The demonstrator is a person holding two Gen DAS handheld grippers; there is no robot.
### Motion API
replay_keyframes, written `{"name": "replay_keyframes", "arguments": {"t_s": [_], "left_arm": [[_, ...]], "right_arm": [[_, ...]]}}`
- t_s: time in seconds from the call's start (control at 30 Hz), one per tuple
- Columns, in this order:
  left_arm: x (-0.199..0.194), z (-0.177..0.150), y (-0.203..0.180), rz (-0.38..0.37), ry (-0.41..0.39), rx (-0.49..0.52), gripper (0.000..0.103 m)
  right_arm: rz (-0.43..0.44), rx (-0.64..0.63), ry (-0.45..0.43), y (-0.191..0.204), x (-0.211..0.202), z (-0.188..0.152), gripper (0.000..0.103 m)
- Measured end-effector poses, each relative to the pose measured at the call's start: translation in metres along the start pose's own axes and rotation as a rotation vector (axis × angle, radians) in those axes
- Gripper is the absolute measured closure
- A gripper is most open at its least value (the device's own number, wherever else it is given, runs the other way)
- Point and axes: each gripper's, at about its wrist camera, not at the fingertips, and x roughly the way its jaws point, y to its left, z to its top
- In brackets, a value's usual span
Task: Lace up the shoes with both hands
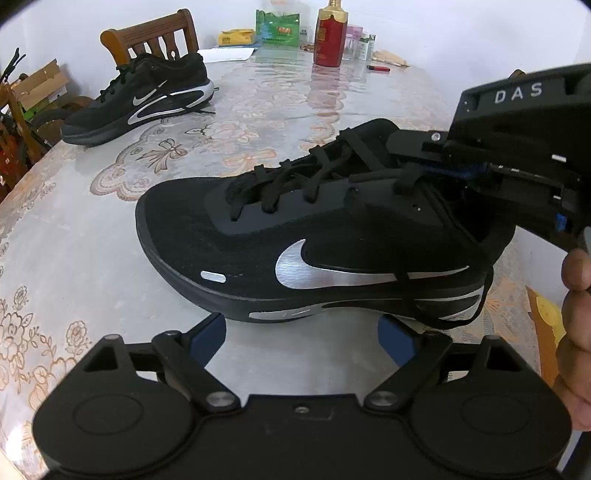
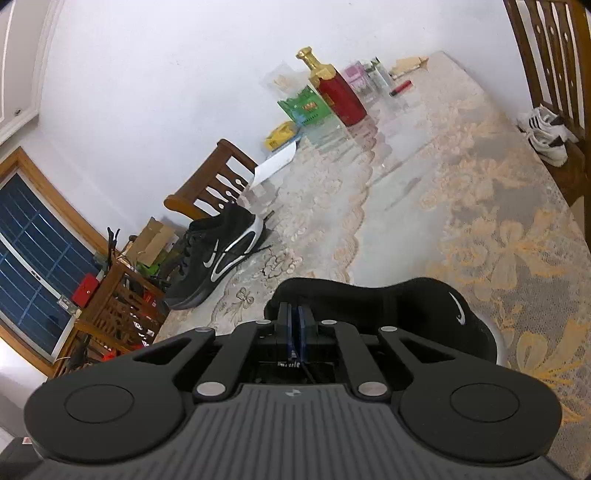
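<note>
Near shoe (image 1: pixel 314 240): black, on its sole in the middle of the table (image 1: pixel 74 229), toe to the left in the left wrist view, just beyond the left gripper (image 1: pixel 301 332).
Lace (image 1: pixel 288 184): threaded loosely through the lower eyelets of the near shoe; one end hangs down the heel side and curls by the sole.
Left gripper: fingers wide apart, nothing between them, just short of the near shoe's sole.
Right gripper (image 2: pixel 295 325): fingers pressed together over the near shoe's collar; a thin dark strand seems to run between the pads, likely the lace, but I cannot tell for sure.
Far shoe (image 1: pixel 140 99): beyond the near shoe's toe, near a wooden chair (image 1: pixel 155 33), apparently laced right up.
Progress: judging by the slack crossings, the near shoe is partly laced; the top eyelets, tightening and the knot look left to do.
Writing: a silver swoosh on the near shoe's side and a small white one at its heel; "DAS" on the right gripper's body. Print on the red bottle (image 1: pixel 330 37) behind the near shoe is too small to read.
</note>
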Motion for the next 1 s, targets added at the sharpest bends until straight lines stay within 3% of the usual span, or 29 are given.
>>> {"name": "replay_keyframes", "arguments": {"t_s": [0.33,0.6,1.0], "left_arm": [[0.002,0.001,-0.001,0.008,0.010,0.018,0.014],[0.004,0.001,0.002,0.011,0.020,0.017,0.014],[0.008,0.001,0.000,0.011,0.034,0.031,0.014]], "right_arm": [[-0.008,-0.025,-0.004,0.004,0.008,-0.004,0.098],[-0.057,-0.062,-0.066,0.008,0.004,-0.003,0.098],[-0.057,-0.056,0.007,0.003,0.013,-0.005,0.098]]}}
